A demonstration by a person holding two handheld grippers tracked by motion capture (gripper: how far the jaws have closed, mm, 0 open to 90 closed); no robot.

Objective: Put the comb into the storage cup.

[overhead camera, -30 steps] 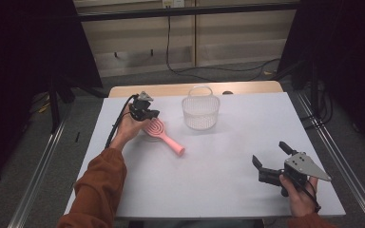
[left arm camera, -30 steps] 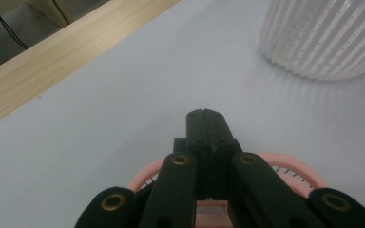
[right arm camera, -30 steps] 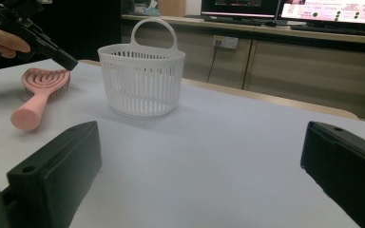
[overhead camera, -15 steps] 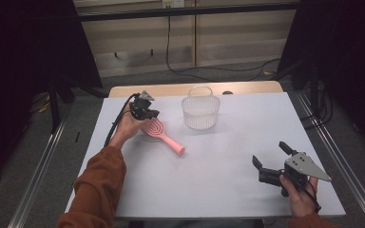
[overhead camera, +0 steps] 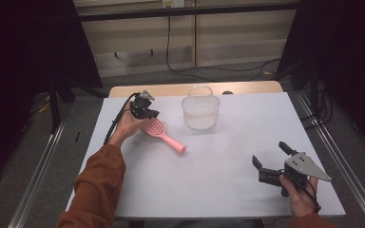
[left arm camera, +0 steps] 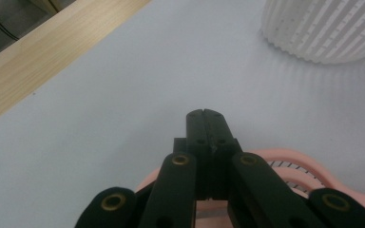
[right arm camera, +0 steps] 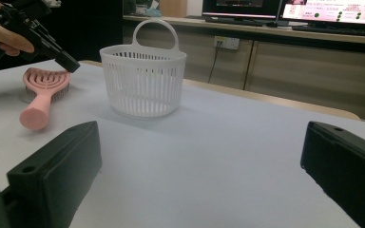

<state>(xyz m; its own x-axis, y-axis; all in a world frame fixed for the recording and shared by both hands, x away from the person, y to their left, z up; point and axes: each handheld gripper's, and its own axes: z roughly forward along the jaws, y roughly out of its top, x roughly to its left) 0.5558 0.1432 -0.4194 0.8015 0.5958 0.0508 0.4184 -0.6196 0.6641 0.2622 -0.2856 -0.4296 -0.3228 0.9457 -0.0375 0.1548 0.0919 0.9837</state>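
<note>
At the left of the table, the left gripper hangs just above the round head of the pink brush, its jaws pressed together with nothing between them; the left gripper view shows the closed tips poking past the head's rim toward bare table. The brush lies flat, bristles down as far as can be told, with its long axis running from the head under that gripper down and to the right, so the handle end points toward the middle of the table and away from the left hand. A grip would probably call for the jaws to open and straddle the brush across that axis, at the neck or handle, which lies to the right of the tips. The white basket stands just right of the brush head, apart from it. Far right, the right gripper rests near the table's front edge, jaws wide apart and empty, well away from the brush; the left hand is clearly the nearer one.
</note>
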